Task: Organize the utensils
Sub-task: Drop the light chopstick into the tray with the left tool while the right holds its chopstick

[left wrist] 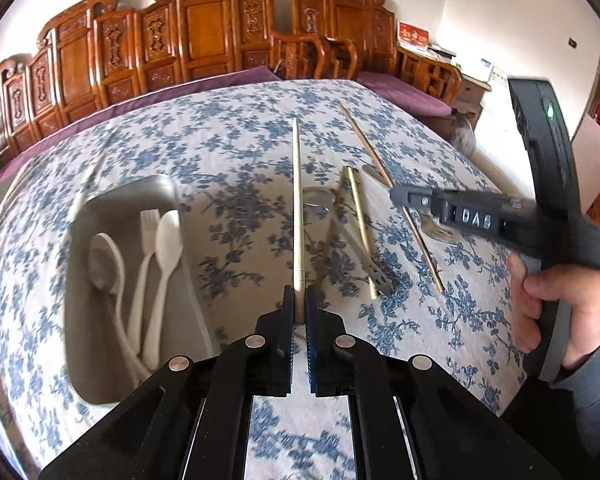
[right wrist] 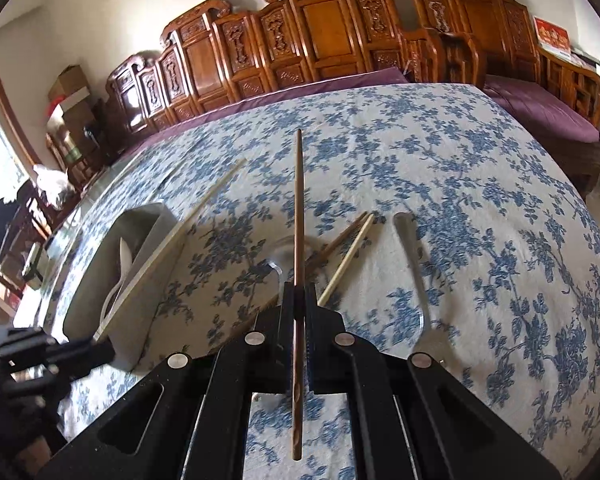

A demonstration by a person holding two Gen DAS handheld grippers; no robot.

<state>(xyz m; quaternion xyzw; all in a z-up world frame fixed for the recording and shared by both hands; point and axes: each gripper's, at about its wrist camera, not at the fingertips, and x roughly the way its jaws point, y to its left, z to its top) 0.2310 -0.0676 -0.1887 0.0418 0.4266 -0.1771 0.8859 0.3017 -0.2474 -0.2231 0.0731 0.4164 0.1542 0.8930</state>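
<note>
My left gripper (left wrist: 299, 300) is shut on a pale chopstick (left wrist: 297, 200) that points away over the table. A grey tray (left wrist: 80, 320) to its left holds white plastic spoons (left wrist: 168, 240) and a fork. My right gripper (right wrist: 299, 294) is shut on a dark brown chopstick (right wrist: 298, 216); it also shows in the left wrist view (left wrist: 404, 196) with that chopstick (left wrist: 384, 176). Loose on the cloth lie a pale chopstick (right wrist: 346, 260), a brown one (right wrist: 340, 238), a metal fork (right wrist: 414, 276) and a metal spoon (right wrist: 278, 260). The tray (right wrist: 140, 280) is at left.
A blue-flowered tablecloth (right wrist: 480, 200) covers the table. Carved wooden benches (right wrist: 320, 40) with purple cushions stand behind its far edge. The left gripper (right wrist: 60, 354) sits at the lower left of the right wrist view, its pale chopstick (right wrist: 204, 204) over the tray.
</note>
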